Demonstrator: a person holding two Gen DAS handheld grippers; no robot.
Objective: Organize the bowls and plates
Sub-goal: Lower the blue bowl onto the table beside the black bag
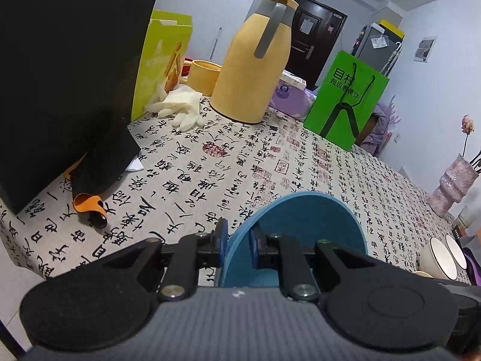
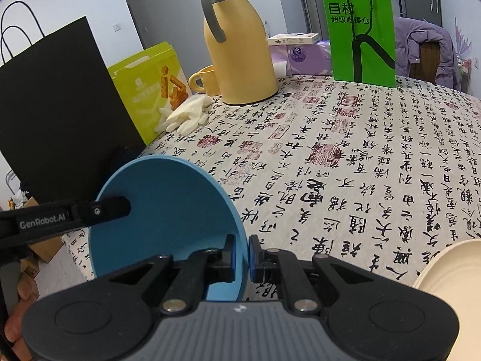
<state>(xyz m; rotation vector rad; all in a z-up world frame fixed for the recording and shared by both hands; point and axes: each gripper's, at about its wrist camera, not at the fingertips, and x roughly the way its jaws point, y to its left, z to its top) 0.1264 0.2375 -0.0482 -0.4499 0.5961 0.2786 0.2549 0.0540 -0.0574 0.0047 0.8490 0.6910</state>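
Both claws are clamped on the rim of one round, shallow blue plastic bowl (image 2: 162, 210), held tilted on edge above the calligraphy-printed tablecloth (image 2: 345, 180).

The right gripper (image 2: 241, 255) has its jaws pinched nearly closed on the rim's near edge, with the bowl's hollow opening away toward ten o'clock in its view. The left gripper (image 1: 239, 240) is closed just as tightly on the opposite side of the rim; there the bowl (image 1: 300, 225) rises toward one o'clock. In the right wrist view the left claw's black finger (image 2: 111, 207) lies across the blue face at nine o'clock.

The coming move, as I judge it, turns on the other crockery lying to the right: two cream bowls with dark rims (image 1: 442, 257) sit at four o'clock in the left view, and one cream plate (image 2: 451, 273) shows at four o'clock in the right view. The right hand is nearer to them.

Count: one blue bowl, two cream bowls, one cream plate.
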